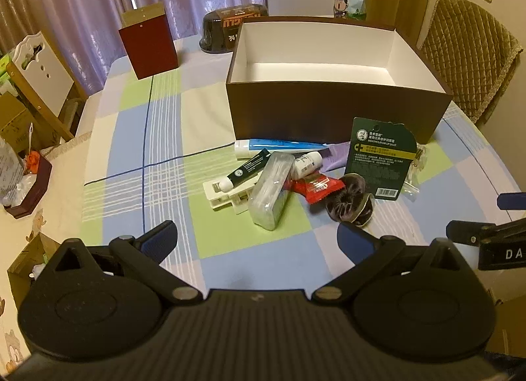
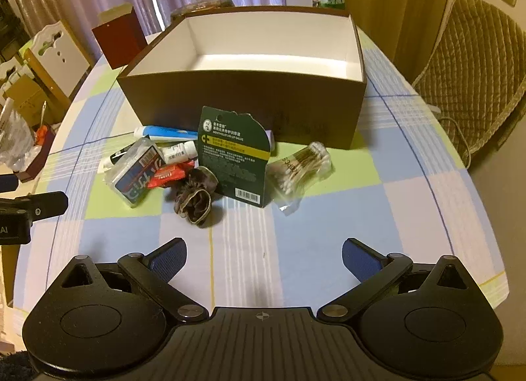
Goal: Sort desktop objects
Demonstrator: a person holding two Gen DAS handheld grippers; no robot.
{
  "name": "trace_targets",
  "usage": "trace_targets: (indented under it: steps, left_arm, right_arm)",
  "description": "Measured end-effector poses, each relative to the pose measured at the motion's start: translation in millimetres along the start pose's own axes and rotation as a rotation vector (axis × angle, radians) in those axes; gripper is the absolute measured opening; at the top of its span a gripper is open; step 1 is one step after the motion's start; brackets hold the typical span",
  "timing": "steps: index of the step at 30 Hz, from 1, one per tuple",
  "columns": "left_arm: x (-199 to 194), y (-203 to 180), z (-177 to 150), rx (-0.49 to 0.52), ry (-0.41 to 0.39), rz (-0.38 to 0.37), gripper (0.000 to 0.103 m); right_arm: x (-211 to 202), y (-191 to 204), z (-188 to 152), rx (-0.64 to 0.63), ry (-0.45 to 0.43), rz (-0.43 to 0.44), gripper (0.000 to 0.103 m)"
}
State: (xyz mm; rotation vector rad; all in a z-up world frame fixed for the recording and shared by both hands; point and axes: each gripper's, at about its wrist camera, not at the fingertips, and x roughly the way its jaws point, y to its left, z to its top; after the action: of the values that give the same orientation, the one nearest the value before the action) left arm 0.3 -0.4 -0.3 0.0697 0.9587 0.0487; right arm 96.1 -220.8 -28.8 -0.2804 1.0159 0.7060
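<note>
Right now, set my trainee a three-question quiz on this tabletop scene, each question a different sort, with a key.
1. True or false: the brown box has items inside.
2. Which lies nearest the right gripper? A) cotton swab bag B) scrunchie C) blue-and-white tube
3. Fill in: both grippers' jaws are ___.

Key: 1 false, the visible interior is bare; 2 B; 3 open, including the left gripper.

My right gripper (image 2: 263, 257) hangs with fingers spread wide above the checked cloth (image 2: 328, 236), facing a scrunchie (image 2: 195, 198), a green card (image 2: 235, 157) and a swab bag (image 2: 300, 167) heaped before the brown box (image 2: 243, 108).
</note>
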Motion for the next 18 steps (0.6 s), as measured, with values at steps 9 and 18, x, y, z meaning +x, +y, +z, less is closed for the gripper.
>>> trace_targets:
  steps: [9, 18]
  left_arm:
    - [-1.6, 1.1, 0.6, -0.005, 0.003, -0.004, 0.102]
    - [-0.9, 0.3, 2.7, -0.006, 0.005, 0.0, 0.102]
  right_arm:
    - [-3.3, 1.1, 5.4, 0.01, 0.015, 0.001, 0.103]
    - [-1.2, 0.5, 3.9, -0.002, -0.004, -0.009, 0.103]
